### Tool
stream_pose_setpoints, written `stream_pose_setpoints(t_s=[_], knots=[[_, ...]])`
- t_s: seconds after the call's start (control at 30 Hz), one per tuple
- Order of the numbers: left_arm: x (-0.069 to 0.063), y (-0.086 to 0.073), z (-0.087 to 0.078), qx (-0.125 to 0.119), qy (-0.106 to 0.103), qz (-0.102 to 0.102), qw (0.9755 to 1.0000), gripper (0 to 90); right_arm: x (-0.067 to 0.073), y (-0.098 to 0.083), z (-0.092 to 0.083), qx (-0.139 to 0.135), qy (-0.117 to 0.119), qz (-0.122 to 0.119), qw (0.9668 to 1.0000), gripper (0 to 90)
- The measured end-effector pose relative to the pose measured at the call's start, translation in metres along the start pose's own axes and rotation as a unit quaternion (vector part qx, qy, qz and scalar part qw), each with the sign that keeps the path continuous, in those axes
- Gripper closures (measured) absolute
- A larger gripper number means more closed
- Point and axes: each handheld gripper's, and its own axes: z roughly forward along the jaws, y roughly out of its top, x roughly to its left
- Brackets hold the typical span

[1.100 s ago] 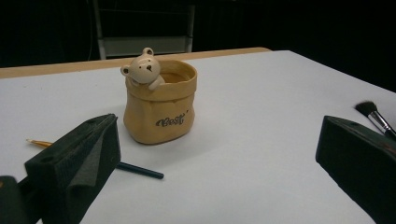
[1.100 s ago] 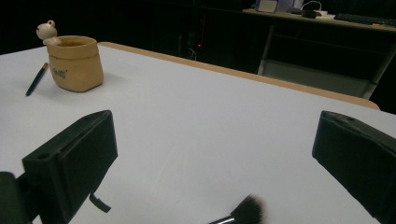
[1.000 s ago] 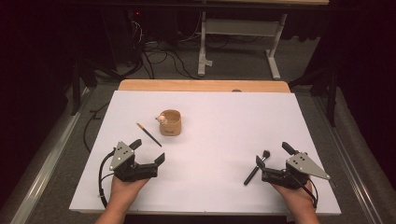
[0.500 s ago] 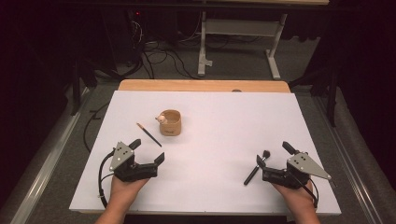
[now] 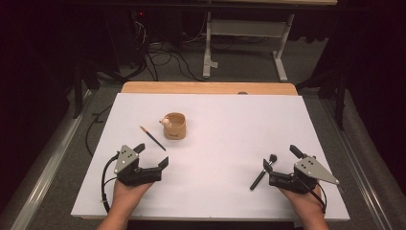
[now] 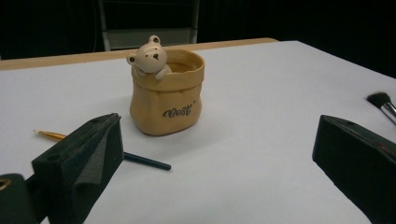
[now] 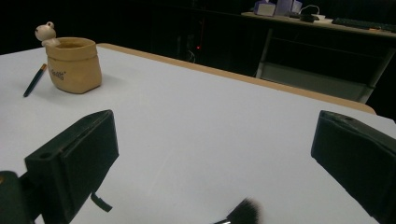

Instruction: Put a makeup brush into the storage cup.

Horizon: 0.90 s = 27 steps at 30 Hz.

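Both hands rest low at the near edge of the white bench [image 5: 230,124], palms over their tools. The left tongs [image 5: 152,156] stand apart, empty, aimed at the cup [image 5: 174,126]; the right tongs [image 5: 282,160] stand apart too, empty, with the brush [image 5: 263,172] lying just beside them. A pencil [image 5: 152,138] lies left of the cup, near it. Wide bare surface spans the middle and far side. The left gripper view shows a bear [image 6: 148,57] on the cup's rim and lettering on its front
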Motion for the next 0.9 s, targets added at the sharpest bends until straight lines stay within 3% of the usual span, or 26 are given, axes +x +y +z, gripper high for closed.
stream_pose_setpoints(t_s=[0.43,0.9], knots=[[0.003,-0.003,0.007,0.048,0.017,0.000,0.9987,3.2,-0.001,0.000,0.000,0.000,-0.003,-0.003,1.0000,1.8],[0.006,-0.006,0.011,0.081,0.033,-0.006,0.9962,5.0,0.000,0.000,0.000,0.002,-0.007,-0.006,1.0000,1.8]])
